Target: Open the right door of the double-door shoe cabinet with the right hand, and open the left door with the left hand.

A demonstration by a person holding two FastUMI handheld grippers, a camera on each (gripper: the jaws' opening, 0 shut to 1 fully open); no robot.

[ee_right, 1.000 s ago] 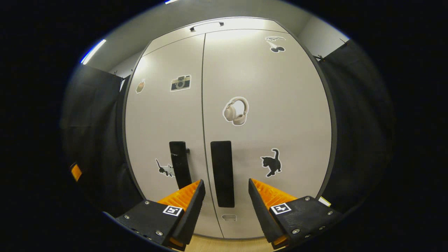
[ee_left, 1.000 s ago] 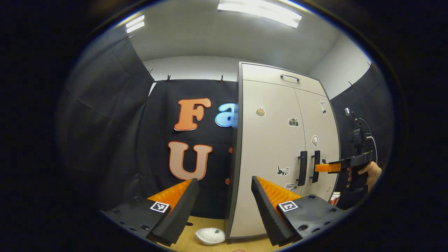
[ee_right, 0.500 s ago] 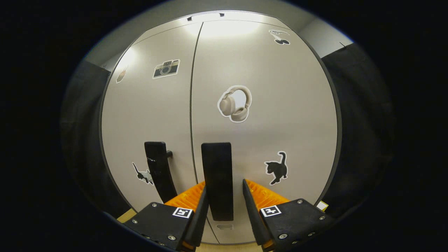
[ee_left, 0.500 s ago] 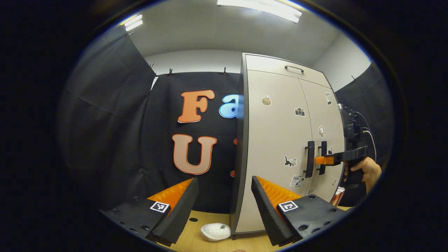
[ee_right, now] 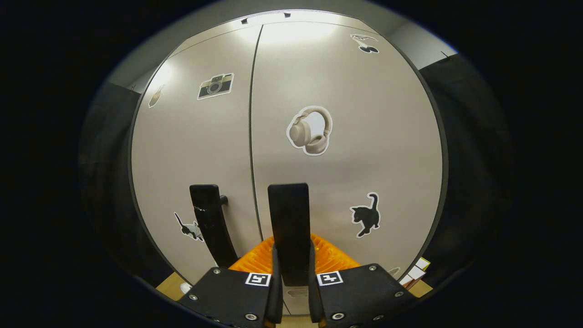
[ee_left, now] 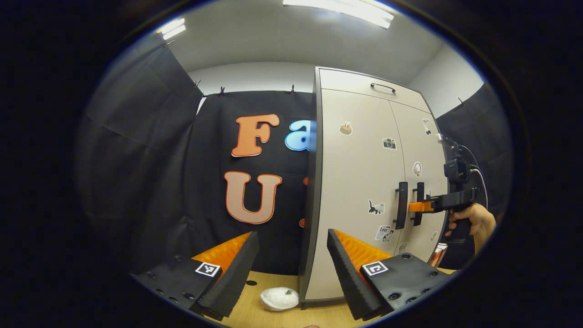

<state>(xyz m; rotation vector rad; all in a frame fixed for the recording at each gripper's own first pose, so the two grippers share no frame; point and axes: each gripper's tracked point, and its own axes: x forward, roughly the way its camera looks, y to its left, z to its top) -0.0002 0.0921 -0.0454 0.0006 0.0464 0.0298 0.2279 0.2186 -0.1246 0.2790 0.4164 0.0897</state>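
The beige double-door shoe cabinet (ee_right: 346,114) stands close in front in the right gripper view, both doors closed. My right gripper (ee_right: 291,269) is shut on the black right door handle (ee_right: 288,214), one finger on each side of the bar. The left door handle (ee_right: 210,223) stands free beside it. In the left gripper view the cabinet (ee_left: 360,173) is farther off to the right, with the right gripper (ee_left: 418,206) at the right handle (ee_left: 417,202) and a hand (ee_left: 473,223) holding it. My left gripper (ee_left: 289,259) is open and holds nothing, away from the left handle (ee_left: 401,205).
A white bundle (ee_left: 279,298) lies on the wooden floor (ee_left: 255,310) by the cabinet's left corner. Black cloth walls stand behind and on both sides. Small boxes (ee_right: 416,269) sit low to the cabinet's right. Stickers dot both doors.
My right gripper moved up to the right handle and shut on it; a second ago it stood open short of it. The left gripper drifted slightly and stays open.
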